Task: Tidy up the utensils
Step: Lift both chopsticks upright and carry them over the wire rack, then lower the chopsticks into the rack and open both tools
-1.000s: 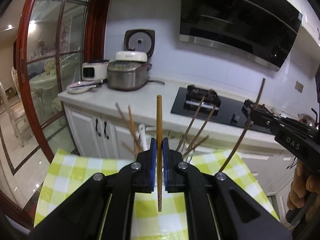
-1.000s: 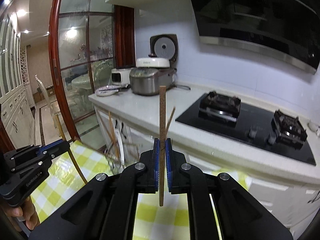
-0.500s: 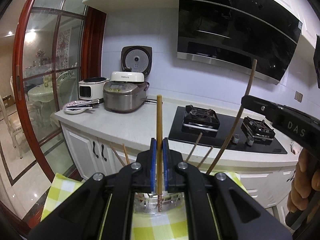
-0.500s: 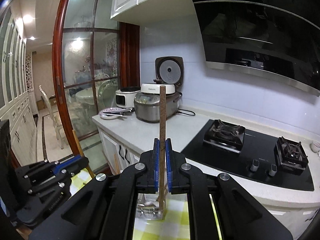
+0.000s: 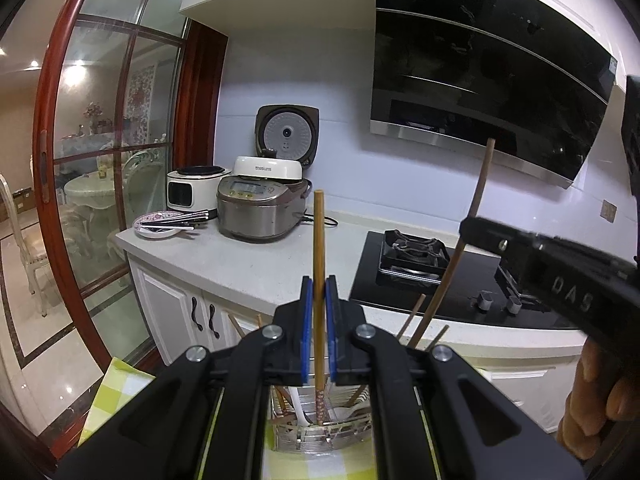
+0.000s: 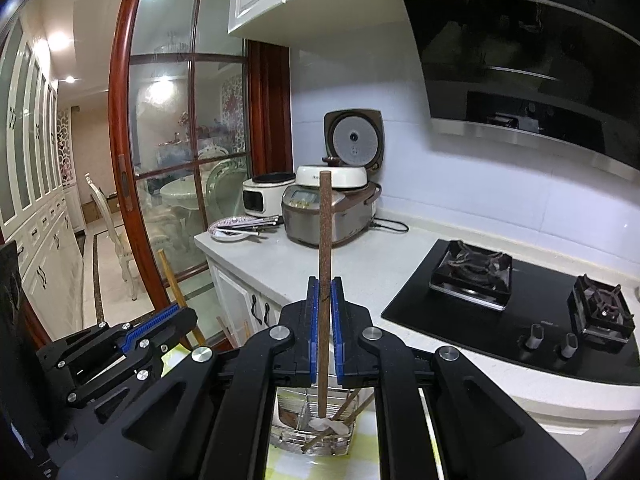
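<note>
The left tool (image 5: 319, 292) is clamped on a light wooden chopstick (image 5: 319, 240), which stands upright between its blue pads (image 5: 306, 320). The right tool (image 6: 325, 292) grips a darker brown chopstick (image 6: 324, 240) the same way, upright between its pads. Below both tools sits a wire utensil basket (image 5: 320, 432) on a yellow checked cloth (image 5: 108, 396); it holds more chopsticks and a white spoon (image 6: 326, 424). In the left view the right tool appears at the right edge, held by a hand (image 5: 600, 396), with its chopstick slanting down toward the basket. Farther off, the bench (image 6: 360, 264) carries a rice cooker (image 6: 332, 208), a plate (image 6: 232, 228) and a black gas stove (image 6: 520, 308).
</note>
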A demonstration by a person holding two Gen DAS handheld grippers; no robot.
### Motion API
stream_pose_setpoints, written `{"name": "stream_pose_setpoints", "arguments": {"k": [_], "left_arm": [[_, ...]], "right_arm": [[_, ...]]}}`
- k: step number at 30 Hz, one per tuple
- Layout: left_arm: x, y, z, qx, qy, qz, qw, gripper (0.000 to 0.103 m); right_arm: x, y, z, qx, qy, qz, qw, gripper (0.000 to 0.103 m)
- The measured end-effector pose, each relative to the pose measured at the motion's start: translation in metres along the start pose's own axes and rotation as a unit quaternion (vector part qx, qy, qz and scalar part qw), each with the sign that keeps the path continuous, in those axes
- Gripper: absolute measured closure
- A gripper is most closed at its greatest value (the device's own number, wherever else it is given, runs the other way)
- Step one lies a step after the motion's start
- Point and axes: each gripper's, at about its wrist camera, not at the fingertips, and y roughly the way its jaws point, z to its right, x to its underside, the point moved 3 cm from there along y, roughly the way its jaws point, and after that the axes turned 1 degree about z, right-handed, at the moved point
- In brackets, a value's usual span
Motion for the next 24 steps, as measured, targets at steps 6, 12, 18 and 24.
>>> {"name": "stream_pose_setpoints", "arguments": {"k": [6,12,18,24], "left_arm": [[0.005,0.011,-0.007,-0.005,-0.007,0.008,0.9999,0.097],[0.016,0.027,-0.01,-0.006,-0.008,-0.001,0.9999,0.097],[0.03,0.044,-0.012,-0.006,-0.011,-0.013,0.9998,0.097],[0.045,0.059,-0.012,0.0,-0.019,-0.028,0.9994,0.097]], "right_arm": [[0.012,0.019,0.001,0.0,0.009,-0.011,1.0,0.095],[0.029,0.042,0.004,-0.002,0.019,-0.027,0.999,0.095],[0.046,0.061,0.009,-0.001,0.027,-0.048,0.998,0.095],[0.069,0.077,0.012,-0.003,0.027,-0.069,0.997,0.095]]}}
